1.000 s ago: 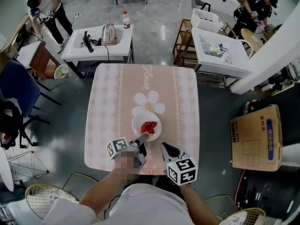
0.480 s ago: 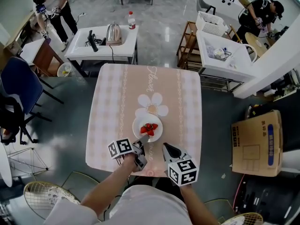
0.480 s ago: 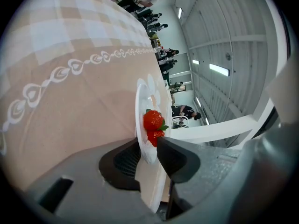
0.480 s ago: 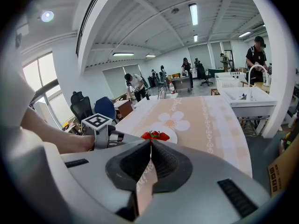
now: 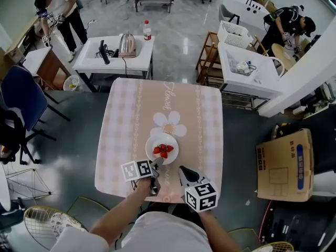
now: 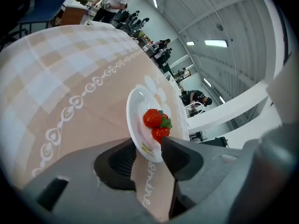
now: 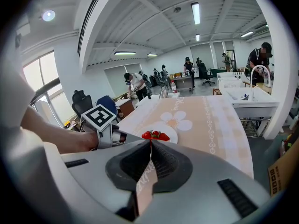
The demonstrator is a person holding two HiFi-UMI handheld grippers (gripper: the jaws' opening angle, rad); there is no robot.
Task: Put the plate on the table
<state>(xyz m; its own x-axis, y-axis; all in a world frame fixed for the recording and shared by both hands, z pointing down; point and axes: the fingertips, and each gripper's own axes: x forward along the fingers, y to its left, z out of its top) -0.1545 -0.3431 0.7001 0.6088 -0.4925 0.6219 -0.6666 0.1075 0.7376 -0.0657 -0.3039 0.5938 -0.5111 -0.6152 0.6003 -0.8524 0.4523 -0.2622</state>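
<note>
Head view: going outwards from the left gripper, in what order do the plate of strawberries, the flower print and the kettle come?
1. Plate, at the tips of the left gripper, whose jaws have just been opening with its rim between them.
2. Flower print, mid-cloth, just beyond the plate.
3. Kettle, on the white table behind, towards the left.

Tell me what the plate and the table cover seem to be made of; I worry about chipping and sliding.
Plate: probably glazed ceramic or porcelain. It is glossy white with soft highlights along its rim, though hard plastic cannot be ruled out.
Table cover: seems to be matte printed fabric or vinyl, with pink checks and a white flower and no glare.
</note>
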